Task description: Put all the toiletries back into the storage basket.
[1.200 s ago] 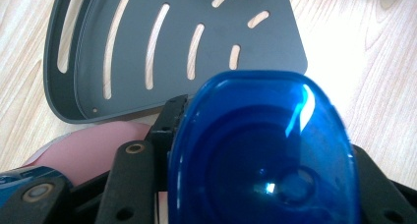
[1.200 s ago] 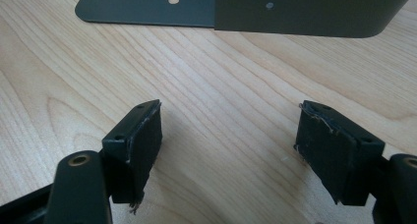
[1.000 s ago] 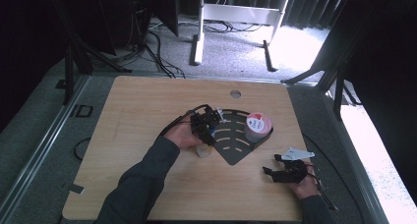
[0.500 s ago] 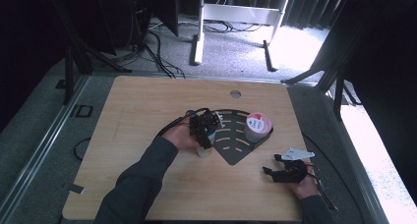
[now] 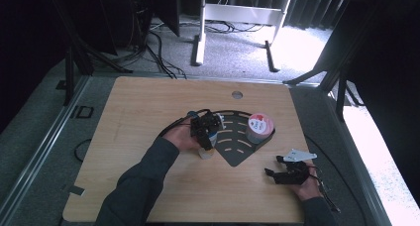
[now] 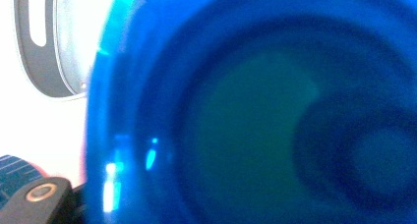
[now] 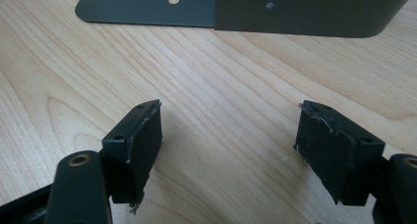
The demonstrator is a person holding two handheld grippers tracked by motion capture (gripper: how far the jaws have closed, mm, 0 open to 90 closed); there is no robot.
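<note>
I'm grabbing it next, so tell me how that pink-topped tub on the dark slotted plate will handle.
The pink-topped tub looks squat, so it is probably light and hard to tip. Its round wall may roll if knocked over. It stands by the raised edge of the dark slotted plate, so a push may jam it there.

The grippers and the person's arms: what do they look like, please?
Both grippers, left gripper and right gripper, are black with trailing black cables. The right one has flat, scuffed rectangular pads and a grey three-cornered plate. The left arm wears a dark grey sleeve.
</note>
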